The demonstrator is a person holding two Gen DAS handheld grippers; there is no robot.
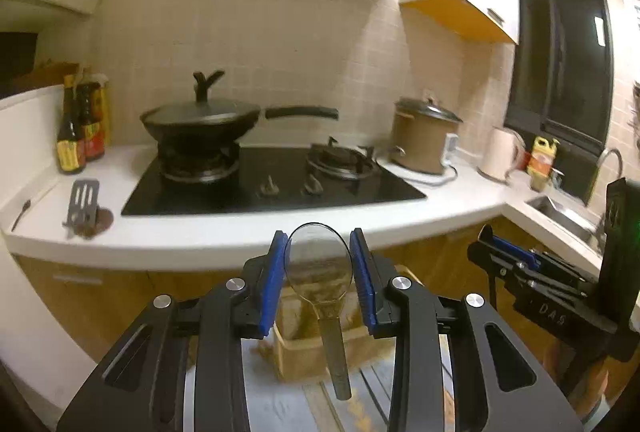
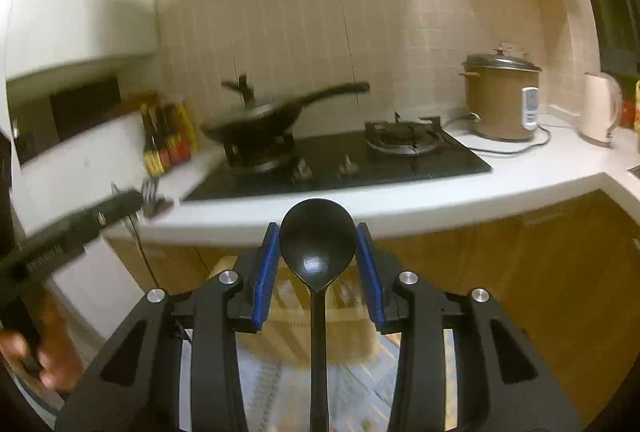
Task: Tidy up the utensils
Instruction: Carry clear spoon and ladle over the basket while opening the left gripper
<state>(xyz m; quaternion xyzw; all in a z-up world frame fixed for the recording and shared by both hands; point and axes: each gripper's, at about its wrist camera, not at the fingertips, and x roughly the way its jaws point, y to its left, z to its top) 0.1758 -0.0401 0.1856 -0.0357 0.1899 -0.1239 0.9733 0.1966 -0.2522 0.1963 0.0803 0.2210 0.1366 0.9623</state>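
Observation:
My left gripper (image 1: pixel 318 256) is shut on a clear plastic spoon (image 1: pixel 318 264), its bowl up between the blue pads, its grey handle hanging down. My right gripper (image 2: pixel 317 252) is shut on a black ladle (image 2: pixel 317 244), bowl up, handle running down. Both are held in front of the white counter (image 1: pixel 240 228), below its edge. A slotted metal spatula (image 1: pixel 82 202) on a small brown rest and a small dark spoon (image 1: pixel 21 214) lie at the counter's left end. The right gripper also shows in the left wrist view (image 1: pixel 496 252), and the left one in the right wrist view (image 2: pixel 132 200).
A lidded black wok (image 1: pixel 200 120) sits on the left burner of the black hob (image 1: pixel 276 180). Sauce bottles (image 1: pixel 78 124) stand at the left. A brown slow cooker (image 1: pixel 422 138), a white kettle (image 1: pixel 500 154) and a sink (image 1: pixel 560 212) are at the right. Wooden cabinets run below.

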